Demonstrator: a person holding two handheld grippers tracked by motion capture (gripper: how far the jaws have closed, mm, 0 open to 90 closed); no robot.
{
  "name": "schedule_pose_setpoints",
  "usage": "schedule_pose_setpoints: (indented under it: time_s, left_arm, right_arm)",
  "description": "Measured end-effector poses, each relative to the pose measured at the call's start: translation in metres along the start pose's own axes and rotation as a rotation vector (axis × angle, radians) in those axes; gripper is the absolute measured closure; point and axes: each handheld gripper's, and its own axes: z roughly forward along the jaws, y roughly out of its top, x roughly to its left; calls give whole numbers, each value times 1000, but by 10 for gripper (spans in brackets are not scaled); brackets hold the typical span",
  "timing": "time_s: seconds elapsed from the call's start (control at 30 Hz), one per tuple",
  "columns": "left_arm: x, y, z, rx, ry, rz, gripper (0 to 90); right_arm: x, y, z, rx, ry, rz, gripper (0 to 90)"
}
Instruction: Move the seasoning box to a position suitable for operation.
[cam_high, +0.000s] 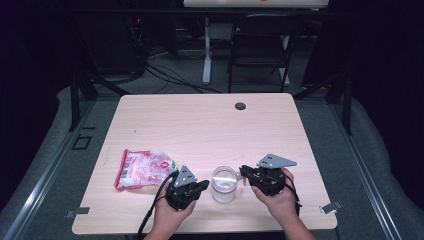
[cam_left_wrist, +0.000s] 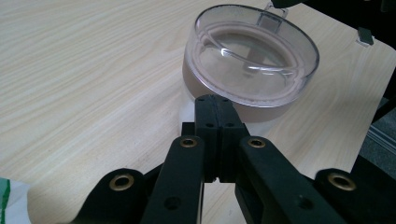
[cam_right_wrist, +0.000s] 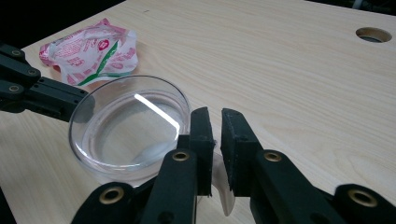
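The clear jar (cam_high: 223, 184) stands upright on the table (cam_high: 200, 125), lid up. Left tool (cam_left_wrist: 215, 105) is closed, empty; right tool (cam_right_wrist: 215, 122) pinches its lid tab (cam_right_wrist: 223, 186).

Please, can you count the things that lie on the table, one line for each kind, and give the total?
Clear plastic jar with lid: 1
Red and white snack packet: 1
Handheld claw tools: 2, left claw and right claw
Total: 4
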Motion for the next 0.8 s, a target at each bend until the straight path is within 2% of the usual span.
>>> schedule_pose_setpoints:
  time_s: [0.4, 0.67, 0.8]
  left_arm:
    - [-3, -2, 4, 27, -7, 18, 900]
    - [-4, -2, 5, 30, -18, 10, 900]
    - [-3, -1, 4, 15, -24, -1, 900]
  right_arm:
    - [2, -1, 0, -5, -3, -6, 827]
    - [1, -1, 0, -5, 1, -5, 821]
    - [1, -1, 0, -5, 1, -6, 820]
